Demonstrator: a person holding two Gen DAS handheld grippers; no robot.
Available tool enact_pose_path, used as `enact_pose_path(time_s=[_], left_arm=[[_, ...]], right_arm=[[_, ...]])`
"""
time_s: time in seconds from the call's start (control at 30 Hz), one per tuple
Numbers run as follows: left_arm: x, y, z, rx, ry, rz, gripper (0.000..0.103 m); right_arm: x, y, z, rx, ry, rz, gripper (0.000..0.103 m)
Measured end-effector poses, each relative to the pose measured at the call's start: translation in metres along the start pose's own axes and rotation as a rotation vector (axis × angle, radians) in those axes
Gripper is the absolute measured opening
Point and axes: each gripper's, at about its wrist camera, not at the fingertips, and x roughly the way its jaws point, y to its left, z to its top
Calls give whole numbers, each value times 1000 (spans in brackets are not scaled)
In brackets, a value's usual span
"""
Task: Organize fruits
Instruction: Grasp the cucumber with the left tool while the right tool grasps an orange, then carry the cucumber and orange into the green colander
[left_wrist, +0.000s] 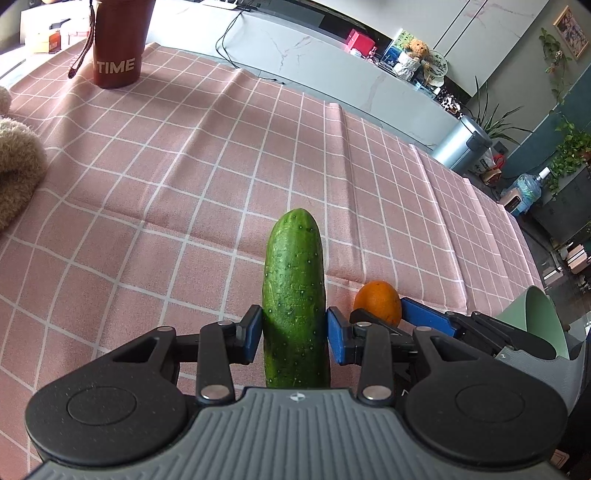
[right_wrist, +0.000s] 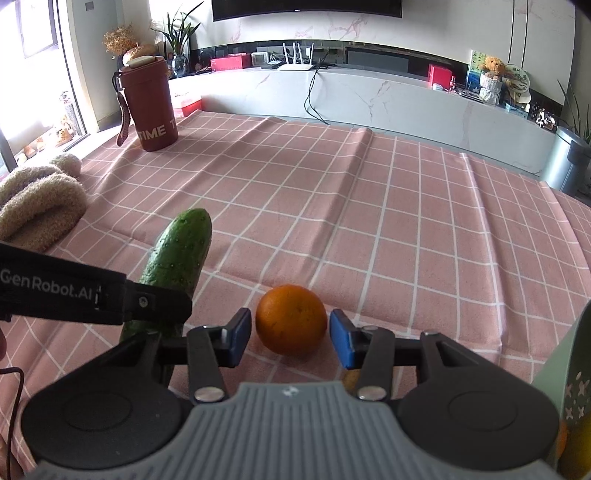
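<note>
Left fingers (left_wrist: 252, 334) are clamping the cucumber (left_wrist: 294, 299) for carrying; right gripper (right_wrist: 291, 338), beside it, is straddling the orange (right_wrist: 291, 318), pads clear.

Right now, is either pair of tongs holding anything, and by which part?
The left tongs clamp the cucumber across its lower-middle body. The right tongs straddle the orange, pads apart from it, so it is not held.

Left tongs (left_wrist: 294, 338) clamped tight, right tongs (right_wrist: 290, 338) parted (both angled downward)
</note>
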Motion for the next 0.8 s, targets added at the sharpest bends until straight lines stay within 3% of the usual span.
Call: enact_pose_path(time_s=[0.43,0.63,0.8], left_arm=[[-9,-7,-2,13,-22,-15,42],[-38,-29,-1,38,-70,-55,42],[-63,-66,2,74,-65,-156,42]], right_arm=[[-5,-4,-2,22,-14,11,39],[-47,-10,1,47,-46,18,39],[-98,-32,0,80,-46,30,39]])
